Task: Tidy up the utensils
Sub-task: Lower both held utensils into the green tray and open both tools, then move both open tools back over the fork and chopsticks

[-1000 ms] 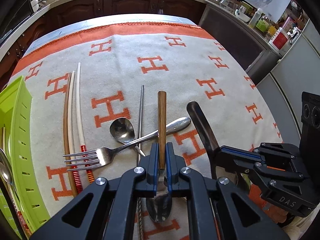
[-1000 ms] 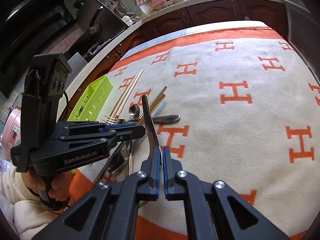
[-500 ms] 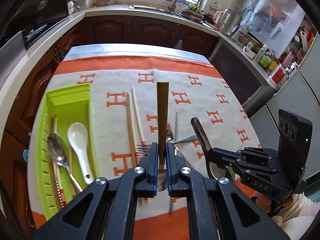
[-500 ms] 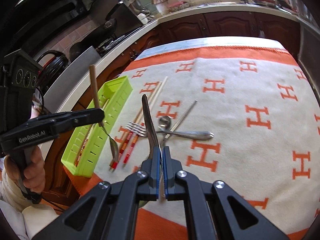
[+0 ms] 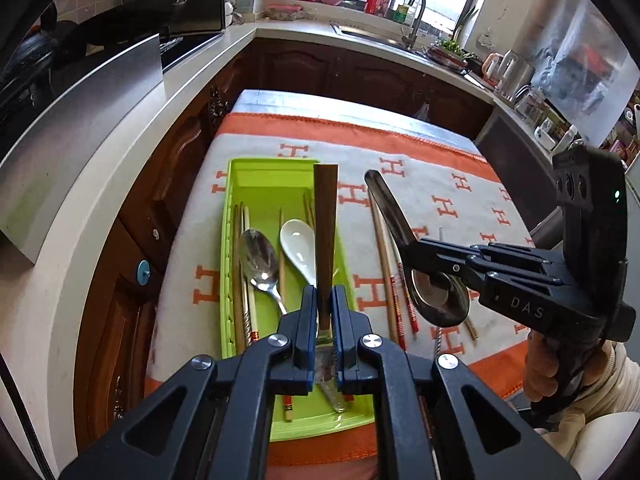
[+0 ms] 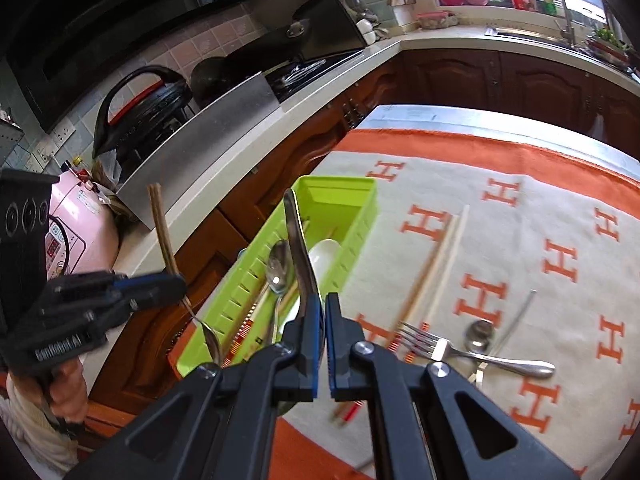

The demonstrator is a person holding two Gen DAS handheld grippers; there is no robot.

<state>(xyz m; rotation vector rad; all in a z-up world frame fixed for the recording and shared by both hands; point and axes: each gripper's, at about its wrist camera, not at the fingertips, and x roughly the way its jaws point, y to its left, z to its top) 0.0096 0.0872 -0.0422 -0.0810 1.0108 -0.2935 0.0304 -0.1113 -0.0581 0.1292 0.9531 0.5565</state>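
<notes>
My left gripper (image 5: pixel 325 300) is shut on a wooden-handled spoon (image 5: pixel 326 236), which hangs over the green tray (image 5: pixel 226 240) with its handle pointing forward. In the tray lie a metal spoon (image 5: pixel 258 260), a white ceramic spoon (image 5: pixel 298 248) and several chopsticks. My right gripper (image 6: pixel 323 312) is shut on a dark-handled metal spoon (image 6: pixel 298 252), held above the tray's (image 6: pixel 336 184) right side. In the left wrist view the right gripper (image 5: pixel 414 246) hovers over the cloth just right of the tray, spoon bowl (image 5: pixel 440 300) hanging down. The left gripper (image 6: pixel 174 280) shows at the left of the right wrist view.
On the orange-patterned cloth (image 6: pixel 520 240) lie a fork (image 6: pixel 440 346), a small spoon (image 6: pixel 480 334), a metal chopstick (image 6: pixel 520 316) and pale chopsticks (image 6: pixel 440 256). The table's left edge drops beside the tray, facing a kitchen counter (image 5: pixel 120 168). A person's hand (image 5: pixel 548 368) holds each gripper.
Both grippers have risen and swung left from over the loose utensils to the green tray, each still gripping its spoon. The tray now lies under the left gripper.
</notes>
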